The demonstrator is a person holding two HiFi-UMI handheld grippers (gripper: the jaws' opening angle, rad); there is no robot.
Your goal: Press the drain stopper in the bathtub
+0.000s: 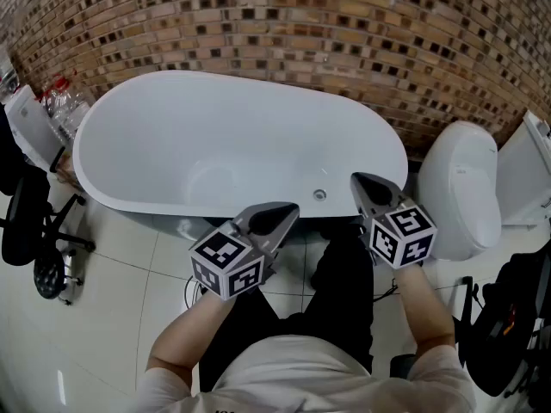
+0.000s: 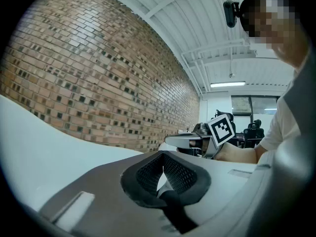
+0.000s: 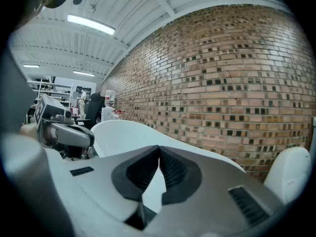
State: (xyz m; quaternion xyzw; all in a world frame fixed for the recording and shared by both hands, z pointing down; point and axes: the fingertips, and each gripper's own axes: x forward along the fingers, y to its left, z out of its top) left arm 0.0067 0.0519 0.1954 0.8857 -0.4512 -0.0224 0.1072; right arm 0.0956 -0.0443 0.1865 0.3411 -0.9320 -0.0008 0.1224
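A white oval bathtub (image 1: 129,119) stands against a brick wall. Its small round metal drain stopper (image 1: 319,194) sits on the tub floor near the front right. My left gripper (image 1: 291,208) hovers over the tub's near rim, left of the stopper, jaws shut with nothing between them. My right gripper (image 1: 356,179) is just right of the stopper, above the rim, also shut and empty. In the left gripper view my left gripper (image 2: 162,168) points along the tub (image 2: 29,147) and the right gripper (image 2: 185,141) shows beyond. The right gripper view shows my right gripper (image 3: 158,147), the tub (image 3: 123,132) and the left gripper (image 3: 90,137).
A white toilet (image 1: 465,188) with raised lid stands right of the tub. A black office chair (image 1: 26,222) and bottles (image 1: 65,101) are at the left. The brick wall (image 1: 284,15) runs behind. A dark bag (image 1: 516,317) lies on the tiled floor at right.
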